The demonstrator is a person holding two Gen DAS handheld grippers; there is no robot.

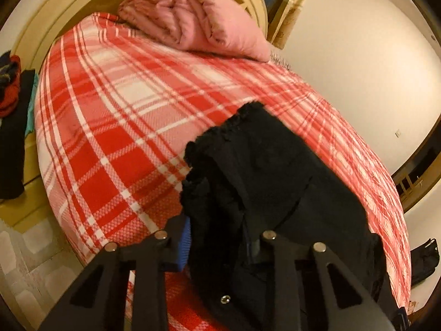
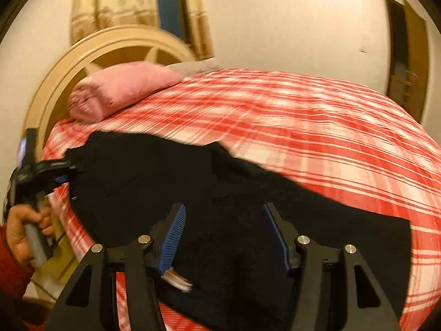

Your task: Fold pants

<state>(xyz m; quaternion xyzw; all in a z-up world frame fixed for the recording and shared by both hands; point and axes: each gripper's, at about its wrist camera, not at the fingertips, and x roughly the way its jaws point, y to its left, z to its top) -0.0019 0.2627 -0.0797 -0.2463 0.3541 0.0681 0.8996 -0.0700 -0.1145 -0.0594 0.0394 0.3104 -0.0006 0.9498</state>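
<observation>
black pants (image 2: 220, 190), soft, limp, spread lower centre on plaid bed (image 2: 317, 127). left claw (image 1: 215, 237) pinches bunched cloth; right claw (image 2: 223, 231) half-open above. best gripped at hems.

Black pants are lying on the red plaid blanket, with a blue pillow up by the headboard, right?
Not quite: the pillow is pink, not blue, as the right wrist view shows. The rest holds: the black pants lie on the red plaid blanket, and the pillow sits by the headboard.

Pink pillow (image 1: 193, 19) on plaid blanket (image 1: 110, 127), headboard (image 2: 55, 82).
</observation>
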